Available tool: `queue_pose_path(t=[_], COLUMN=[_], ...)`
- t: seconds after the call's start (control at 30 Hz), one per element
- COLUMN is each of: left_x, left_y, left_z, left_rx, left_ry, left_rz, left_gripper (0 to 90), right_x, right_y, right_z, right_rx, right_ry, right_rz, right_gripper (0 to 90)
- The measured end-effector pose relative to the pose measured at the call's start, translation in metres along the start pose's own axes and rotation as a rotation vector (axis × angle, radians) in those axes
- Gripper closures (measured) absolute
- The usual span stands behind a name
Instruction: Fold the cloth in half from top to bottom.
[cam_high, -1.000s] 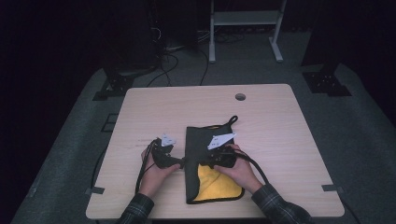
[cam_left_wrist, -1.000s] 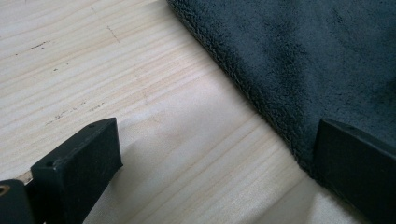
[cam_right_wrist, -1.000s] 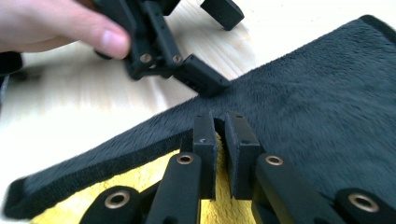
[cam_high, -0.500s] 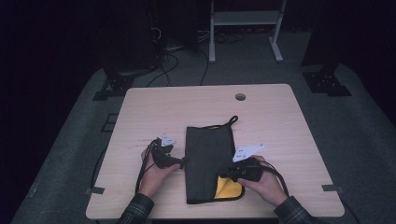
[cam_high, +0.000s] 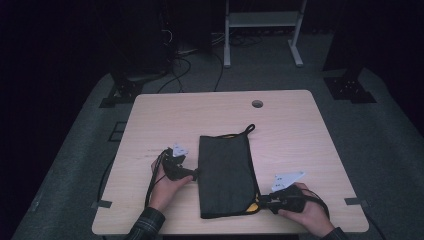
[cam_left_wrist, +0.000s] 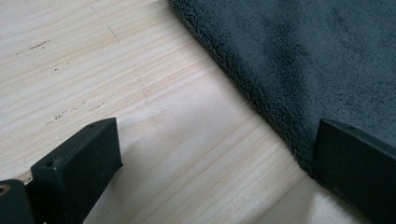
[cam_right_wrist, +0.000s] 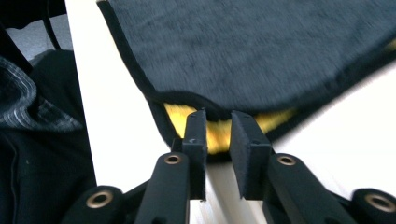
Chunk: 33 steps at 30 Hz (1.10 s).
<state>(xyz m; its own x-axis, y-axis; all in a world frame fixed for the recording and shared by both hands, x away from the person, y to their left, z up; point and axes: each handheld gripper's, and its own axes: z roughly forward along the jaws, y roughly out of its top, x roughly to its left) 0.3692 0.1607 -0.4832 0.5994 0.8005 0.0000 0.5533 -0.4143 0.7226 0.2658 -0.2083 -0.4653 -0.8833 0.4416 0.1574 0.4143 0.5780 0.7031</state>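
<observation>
- Since the earlier frame, my right gripper (cam_high: 261, 202) has slid from over the cloth (cam_high: 226, 172) out to its near right corner, and the top flap has folded across, so far less yellow (cam_high: 251, 207) shows.
- My left gripper (cam_high: 195, 174) hasn't shifted; it sits at the cloth's left edge, about halfway along.
- That cloth lies flat on the table (cam_high: 290, 130), near the front edge and roughly centred between my hands.
- Its long axis runs from near to far, a touch tilted, with a black loop (cam_high: 248, 129) at the far right corner pointing away from me.
- Dark grey side is up; a sliver of yellow lining peeks out at the near right corner.
- In the left gripper view the jaws stand wide apart, one over bare wood, the other at the cloth's edge (cam_left_wrist: 261, 100), nothing pinched.
- In the right gripper view the jaws have just been easing apart; a narrow gap stands between them, with the yellow corner (cam_right_wrist: 217, 135) just ahead of the tips.
- I can't tell whether the pads press any fabric there.
</observation>
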Motion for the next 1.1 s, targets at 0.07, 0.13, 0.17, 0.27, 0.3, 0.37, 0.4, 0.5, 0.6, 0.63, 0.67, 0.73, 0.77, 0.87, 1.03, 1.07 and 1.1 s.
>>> queue_pose_path(t=[0.07, 0.13, 0.17, 0.27, 0.3, 0.37, 0.4, 0.5, 0.6, 0.63, 0.67, 0.73, 0.77, 0.87, 1.03, 1.07, 1.1], left_x=[0.0, 0.0, 0.0, 0.0, 0.0, 0.0, 0.0, 0.001, 0.003, 0.005, 0.008, 0.016, 0.018, 0.023, 0.028, 0.029, 0.03], left_y=[0.0, 0.0, 0.0, 0.0, 0.0, 0.0, 0.0, 0.003, 0.007, 0.01, 0.014, 0.024, 0.028, 0.04, 0.055, 0.058, 0.06], left_z=[0.0, 0.0, 0.0, 0.0, 0.0, 0.0, -0.001, -0.004, -0.007, -0.007, -0.007, -0.004, -0.002, 0.008, 0.025, 0.029, 0.032], left_rx=[-0.002, -0.001, 0.001, 0.0, 0.0, 0.0, -0.004, -0.025, -0.062, -0.068, -0.075, -0.091, -0.095, -0.1, -0.11, -0.114, -0.12], left_ry=[0.0, 0.0, 0.0, -0.001, 0.0, -0.001, -0.004, -0.028, -0.017, -0.032, -0.035, -0.033, -0.033, -0.041, -0.04, -0.041, -0.046], left_rz=[-0.002, -0.001, 0.001, 0.001, 0.001, 0.001, -0.003, -0.014, -0.025, -0.037, -0.052, -0.061, -0.062, -0.059, -0.053, -0.055, -0.057], left_gripper=[0.2, 0.2, 0.2, 0.2, 0.2, 0.2, 0.6, 12.3, 18.8, 18.8, 20.0, 23.8, 23.9, 24.7, 28.3, 28.3, 32.6], right_x=[-0.001, -0.002, -0.002, -0.006, -0.006, -0.012, -0.019, -0.034, -0.046, -0.053, -0.067, -0.081, -0.089, -0.109, -0.139, -0.139, -0.15], right_y=[-0.003, -0.002, -0.001, 0.005, 0.005, 0.011, 0.017, 0.027, 0.034, 0.037, 0.044, 0.052, 0.056, 0.067, 0.083, 0.083, 0.088], right_z=[-0.007, -0.014, -0.016, -0.018, -0.018, -0.014, -0.011, -0.006, -0.003, -0.002, 0.003, 0.008, 0.011, 0.021, 0.04, 0.04, 0.046], right_rx=[-0.032, -0.067, -0.081, -0.107, -0.107, -0.12, -0.13, -0.14, -0.151, -0.161, -0.162, -0.162, -0.159, -0.154, -0.146, -0.146, -0.149], right_ry=[-0.008, -0.012, -0.017, -0.037, -0.037, -0.067, -0.088, -0.13, -0.163, -0.172, -0.201, -0.223, -0.232, -0.241, -0.265, -0.265, -0.276], right_rz=[0.021, 0.03, 0.031, 0.032, 0.032, 0.038, 0.043, 0.054, 0.072, 0.081, 0.097, 0.113, 0.118, 0.156, 0.189, 0.189, 0.203], right_gripper=[70.4, 69.0, 68.4, 62.0, 62.0, 56.3, 54.5, 52.0, 51.0, 50.6, 50.1, 49.3, 48.7, 45.9, 43.8, 43.8, 44.0])
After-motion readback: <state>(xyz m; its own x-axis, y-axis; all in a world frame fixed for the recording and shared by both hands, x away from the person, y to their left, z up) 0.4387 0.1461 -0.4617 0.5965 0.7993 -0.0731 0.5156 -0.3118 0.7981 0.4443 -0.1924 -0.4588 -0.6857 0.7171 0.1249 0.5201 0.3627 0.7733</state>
